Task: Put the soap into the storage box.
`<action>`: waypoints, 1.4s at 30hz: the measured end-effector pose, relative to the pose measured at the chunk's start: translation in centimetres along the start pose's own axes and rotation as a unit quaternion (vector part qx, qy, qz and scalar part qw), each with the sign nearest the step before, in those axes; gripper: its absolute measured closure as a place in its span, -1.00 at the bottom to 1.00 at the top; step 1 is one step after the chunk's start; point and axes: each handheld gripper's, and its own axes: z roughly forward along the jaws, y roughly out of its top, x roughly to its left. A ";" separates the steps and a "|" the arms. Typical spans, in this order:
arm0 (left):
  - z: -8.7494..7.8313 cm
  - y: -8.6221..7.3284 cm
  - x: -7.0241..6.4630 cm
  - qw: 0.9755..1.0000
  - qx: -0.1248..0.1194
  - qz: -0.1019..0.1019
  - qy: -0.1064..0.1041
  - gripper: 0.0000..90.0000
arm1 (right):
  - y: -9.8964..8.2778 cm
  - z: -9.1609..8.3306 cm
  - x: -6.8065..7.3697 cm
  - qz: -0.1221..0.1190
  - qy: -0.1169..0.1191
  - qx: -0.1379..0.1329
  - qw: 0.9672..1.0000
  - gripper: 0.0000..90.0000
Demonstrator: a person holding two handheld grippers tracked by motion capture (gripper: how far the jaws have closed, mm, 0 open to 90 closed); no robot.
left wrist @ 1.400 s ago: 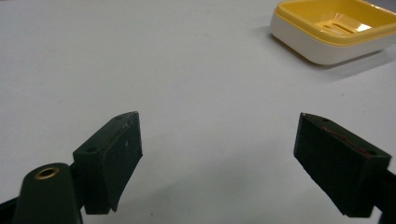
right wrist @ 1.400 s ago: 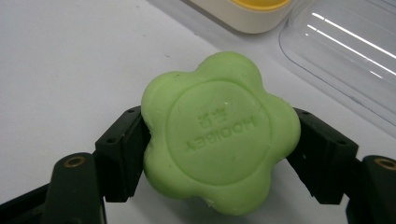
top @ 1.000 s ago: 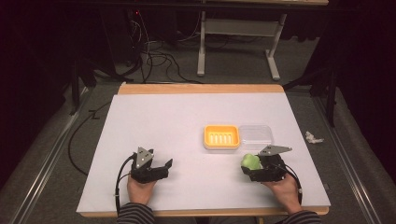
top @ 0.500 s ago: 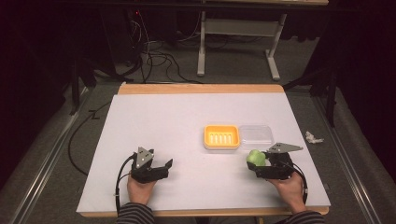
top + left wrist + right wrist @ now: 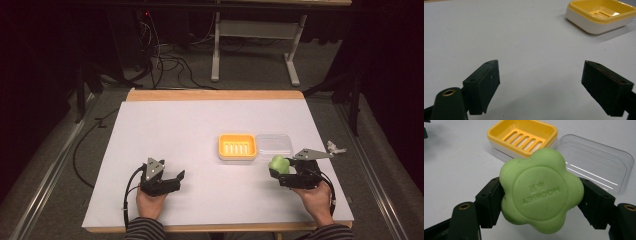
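In the high view, the right gripper (image 5: 278, 171) sat at the lower right of the frame, squeezing one green soap (image 5: 278, 163), and the one yellow soap dish (image 5: 237, 146) lay up and to the left of it, much nearer this hand than the left gripper (image 5: 176, 179) at the lower left. In the left gripper view, its jaws stood wide apart with nothing between them, and the dish (image 5: 600, 15) was at the upper right. In the right gripper view, the soap (image 5: 540, 190) filled the middle, both jaws pressed on its sides, with the dish (image 5: 522, 137) above it and one clear lid (image 5: 596, 163) at the right, long sides running across.

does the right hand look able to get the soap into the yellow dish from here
Probably yes: the right gripper holds the green soap, and the yellow dish sits open close ahead, with bare table between them.
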 end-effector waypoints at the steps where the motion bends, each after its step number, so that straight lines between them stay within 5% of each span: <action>1: 0.0 0.0 0.0 1.000 0.000 0.001 0.000 -0.65 | 0.3 0.0 0.0 -0.004 -0.003 0.000 1.000 -0.38; 14: 0.1 0.0 0.0 1.000 0.002 0.000 0.001 -0.65 | 2.7 -0.5 -0.2 -0.017 -0.009 -0.005 1.000 -0.38; 42: 0.1 0.0 0.0 1.000 0.004 0.002 0.003 -0.64 | 6.5 2.6 -0.2 -0.016 0.012 -0.004 1.000 -0.38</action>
